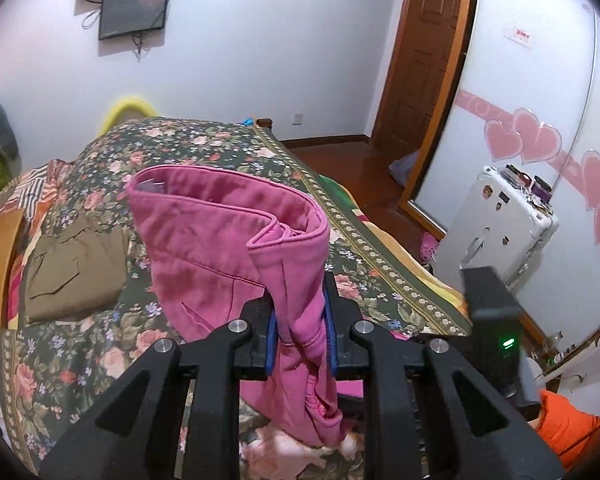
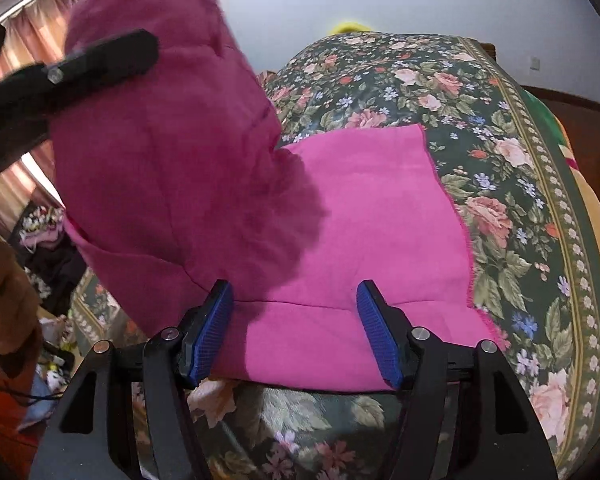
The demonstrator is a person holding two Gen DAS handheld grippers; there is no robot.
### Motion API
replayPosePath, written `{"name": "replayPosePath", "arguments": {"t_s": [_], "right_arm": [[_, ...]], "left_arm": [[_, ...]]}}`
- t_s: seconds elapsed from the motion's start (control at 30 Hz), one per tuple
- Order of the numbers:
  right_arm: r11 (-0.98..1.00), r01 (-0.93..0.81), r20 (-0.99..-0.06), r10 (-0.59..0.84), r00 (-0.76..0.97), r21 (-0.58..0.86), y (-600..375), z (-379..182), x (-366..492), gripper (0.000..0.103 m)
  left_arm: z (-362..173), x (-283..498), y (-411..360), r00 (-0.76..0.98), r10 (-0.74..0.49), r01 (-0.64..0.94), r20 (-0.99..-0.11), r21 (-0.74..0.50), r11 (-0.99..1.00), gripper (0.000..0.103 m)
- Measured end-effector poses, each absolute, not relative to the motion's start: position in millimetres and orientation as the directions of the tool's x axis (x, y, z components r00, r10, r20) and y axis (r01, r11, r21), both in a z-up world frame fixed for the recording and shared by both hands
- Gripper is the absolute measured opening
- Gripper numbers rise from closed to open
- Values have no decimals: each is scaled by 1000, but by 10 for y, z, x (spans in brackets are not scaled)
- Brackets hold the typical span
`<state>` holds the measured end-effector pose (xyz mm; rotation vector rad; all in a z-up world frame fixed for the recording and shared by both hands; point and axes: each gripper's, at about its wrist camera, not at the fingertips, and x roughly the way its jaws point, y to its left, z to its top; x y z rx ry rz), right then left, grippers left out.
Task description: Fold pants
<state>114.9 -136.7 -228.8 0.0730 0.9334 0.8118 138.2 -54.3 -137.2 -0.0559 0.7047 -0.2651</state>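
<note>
The left wrist camera sits just behind the left gripper (image 1: 300, 336) and looks along its fingers down the length of the bed (image 1: 220, 152) toward the far wall with its dark screens (image 1: 134, 10), the wooden door (image 1: 424, 56) standing beyond the bed's far right corner. The right wrist camera sits behind the right gripper (image 2: 296, 328), low and close over the near edge of the bed (image 2: 500, 152), facing the same far wall. Both views share the pink pants (image 1: 220, 240) (image 2: 360, 220), the floral bedcover and that wall; the right view also catches the left gripper (image 2: 100, 56) at its upper left.
</note>
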Motion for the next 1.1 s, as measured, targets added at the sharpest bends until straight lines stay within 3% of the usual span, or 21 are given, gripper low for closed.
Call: {"name": "replayPosePath", "arguments": {"t_s": [0.2,0.43,0.87,1.0,1.1], "right_arm": [[777,-522,-690,592,416,352,-1747,-2211,1150,61],[786,-498,-726,576,375,366,-1773,-2489,1153,61],[809,-430,-707,572,415,402,-2088,-2404,1228,61],[830,-383,-699,552,454,407,-2314,-2350,1217,61],[844,-360,-703,533,470,398,-2407,-2339,1193,61]], "left_arm": [[-1401,1483,-681,713,-272,248,-646,-131,960,18],[-1502,1654,-867,671,-316,289,-671,-156,945,18],[-2099,1945,-1278,485,-345,333,-804,-195,922,18],[-2238,1954,-1355,428,-350,343,-833,-208,916,32],[-2248,1947,-1348,419,-349,339,-838,-212,917,55]]}}
